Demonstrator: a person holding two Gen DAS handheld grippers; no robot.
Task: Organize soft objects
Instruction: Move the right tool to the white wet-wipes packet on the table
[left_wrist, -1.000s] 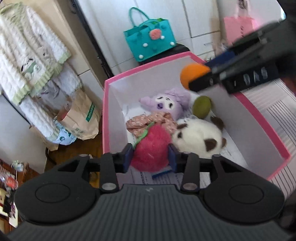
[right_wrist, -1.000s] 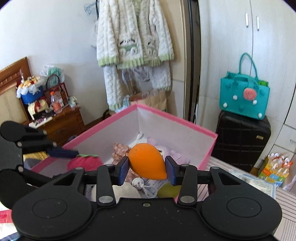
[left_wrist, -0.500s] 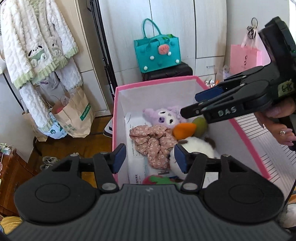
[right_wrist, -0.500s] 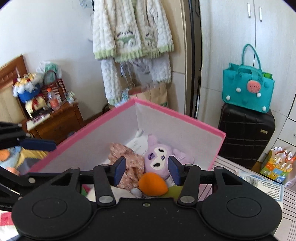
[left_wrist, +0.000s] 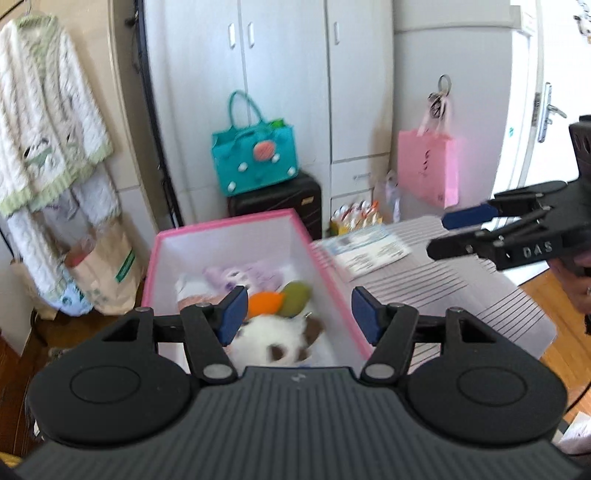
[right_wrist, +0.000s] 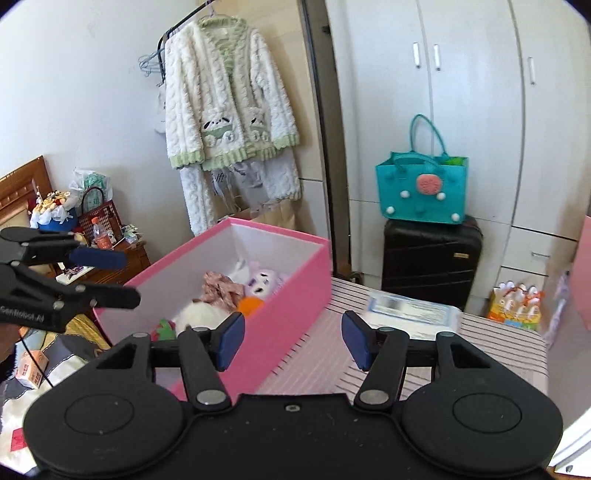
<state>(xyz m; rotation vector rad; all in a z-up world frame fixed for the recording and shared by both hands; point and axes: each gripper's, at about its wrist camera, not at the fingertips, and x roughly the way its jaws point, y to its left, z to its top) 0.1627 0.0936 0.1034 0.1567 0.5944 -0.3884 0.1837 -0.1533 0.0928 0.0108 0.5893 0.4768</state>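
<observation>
"DAS" in pale letters on the side of the right gripper (left_wrist: 448, 234), seen from the left wrist view. "SenRobot.AI" on the side of the left gripper (right_wrist: 110, 275), seen from the right wrist view. Print on the paper bag (left_wrist: 110, 266) and booklet (left_wrist: 369, 251) too blurred to read.

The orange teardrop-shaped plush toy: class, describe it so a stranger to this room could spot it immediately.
Find the pink-rimmed open storage box with white inner walls on the striped table. Among the soft toys inside lies the orange teardrop-shaped plush toy, below the lilac plush doll with big eyes and beside the floral pink fabric scrunchie. It alone is plain bright orange.
</observation>
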